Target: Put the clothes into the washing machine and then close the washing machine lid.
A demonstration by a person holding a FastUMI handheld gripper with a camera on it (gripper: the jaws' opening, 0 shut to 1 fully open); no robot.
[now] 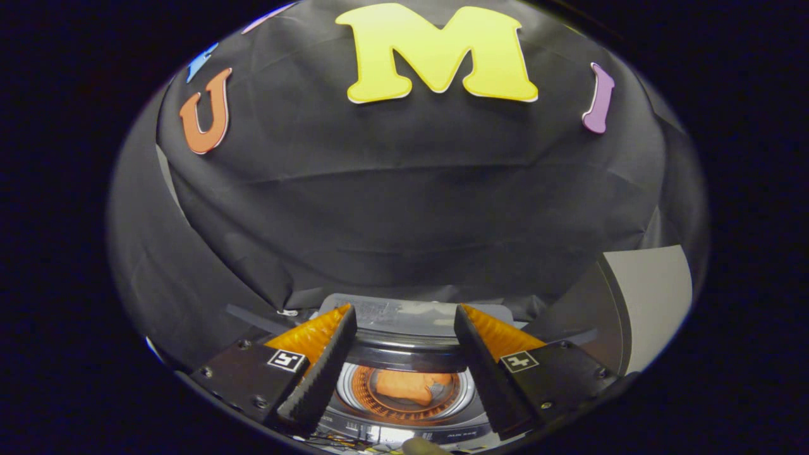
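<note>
The tongs [404, 354] stand wide apart and hold nothing, hanging above the washing machine [404, 414] at the bottom centre of the frame. An orange garment [411, 385] lies in the drum, seen between the fingers, so the loading looks done. The lid [411, 316], probably tilted up behind the opening, is likely what they are raised to reach.
</note>
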